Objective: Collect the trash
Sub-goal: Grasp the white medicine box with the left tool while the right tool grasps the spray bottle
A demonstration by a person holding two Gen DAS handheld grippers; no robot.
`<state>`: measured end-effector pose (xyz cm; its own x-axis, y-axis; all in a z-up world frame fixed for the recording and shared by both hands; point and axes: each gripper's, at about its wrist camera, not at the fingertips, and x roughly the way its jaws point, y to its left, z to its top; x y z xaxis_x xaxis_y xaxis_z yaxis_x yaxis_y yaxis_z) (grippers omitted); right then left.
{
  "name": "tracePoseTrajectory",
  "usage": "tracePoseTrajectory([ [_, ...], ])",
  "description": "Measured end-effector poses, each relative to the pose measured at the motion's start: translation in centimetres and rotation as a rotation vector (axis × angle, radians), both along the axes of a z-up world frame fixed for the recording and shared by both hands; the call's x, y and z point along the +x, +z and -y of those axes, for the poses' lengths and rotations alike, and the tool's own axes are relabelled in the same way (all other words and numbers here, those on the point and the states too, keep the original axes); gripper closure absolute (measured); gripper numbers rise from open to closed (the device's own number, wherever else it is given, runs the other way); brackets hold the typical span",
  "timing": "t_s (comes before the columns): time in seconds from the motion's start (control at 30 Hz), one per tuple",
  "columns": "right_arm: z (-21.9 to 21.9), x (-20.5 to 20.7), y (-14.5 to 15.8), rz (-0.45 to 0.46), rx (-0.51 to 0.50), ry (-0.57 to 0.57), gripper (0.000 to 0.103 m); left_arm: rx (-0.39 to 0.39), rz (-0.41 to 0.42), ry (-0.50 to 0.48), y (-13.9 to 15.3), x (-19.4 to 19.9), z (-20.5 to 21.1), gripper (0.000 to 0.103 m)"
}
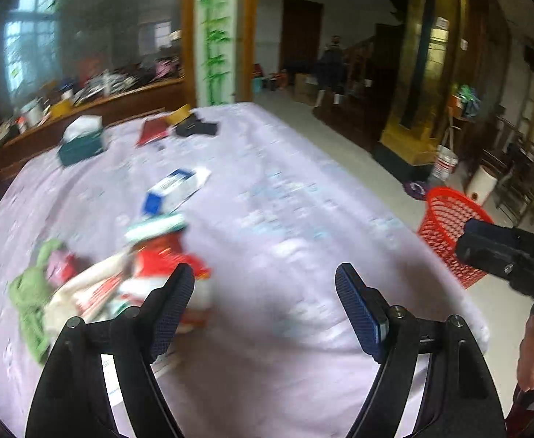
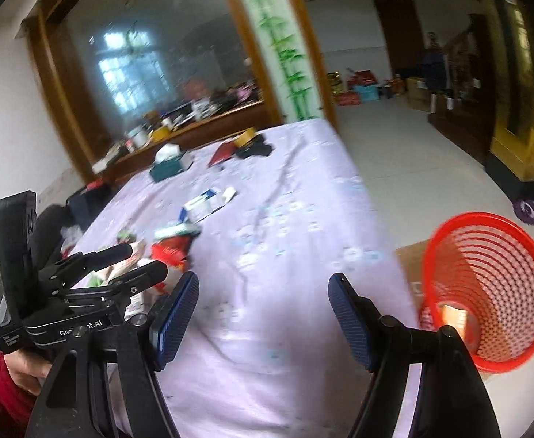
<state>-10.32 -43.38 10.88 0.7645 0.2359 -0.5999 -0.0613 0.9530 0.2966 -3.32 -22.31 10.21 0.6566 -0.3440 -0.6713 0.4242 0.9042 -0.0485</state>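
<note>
Over the table covered with a pale lilac printed cloth [image 1: 285, 182], your left gripper [image 1: 265, 308] hovers with its two blue ribbed pads spread wide and nothing between them. Your right gripper [image 2: 263, 315] is released in the same way, its textured pads far apart and empty above the same cloth.

Just beside the left pad of your left gripper lies the pile of crumpled trash [image 1: 150, 270]: red and white glossy wrappers, cream paper and a soft green crumpled piece [image 1: 29, 292] at its outer side. Beyond the pile, farther along the cloth, rests a flat blue and white cardboard box [image 1: 174, 189], opened at one end. Near the far edge of the cloth stands a dark teal tissue box [image 1: 80, 142] with white tissue on top, and next to it a red flat packet [image 1: 153, 132] and a black object [image 1: 197, 127], too blurred to name.

Off the right edge of the cloth, on the pale floor, stands the round red plastic mesh basket [image 2: 493, 292], tilted in the right wrist view, with something pale at its bottom.
</note>
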Motion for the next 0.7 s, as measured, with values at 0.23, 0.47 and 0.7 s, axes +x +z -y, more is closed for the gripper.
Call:
tracePoseTrajectory([
  [0.23, -5.6, 2.4, -0.5, -0.027, -0.045, 0.101, 0.025, 0.017, -0.018, 0.123, -1.5, -0.2, -7.8, 0.025],
  [0.47, -10.1, 4.8, -1.9, -0.071, -0.061, 0.205, 0.025, 0.013, -0.062, 0.217, -3.2, 0.2, -14.0, 0.025],
  [0.7, -12.7, 6.2, -2.9, -0.101, -0.057, 0.263, 0.025, 0.013, -0.116, 0.137, -4.7, 0.3, -15.6, 0.025],
])
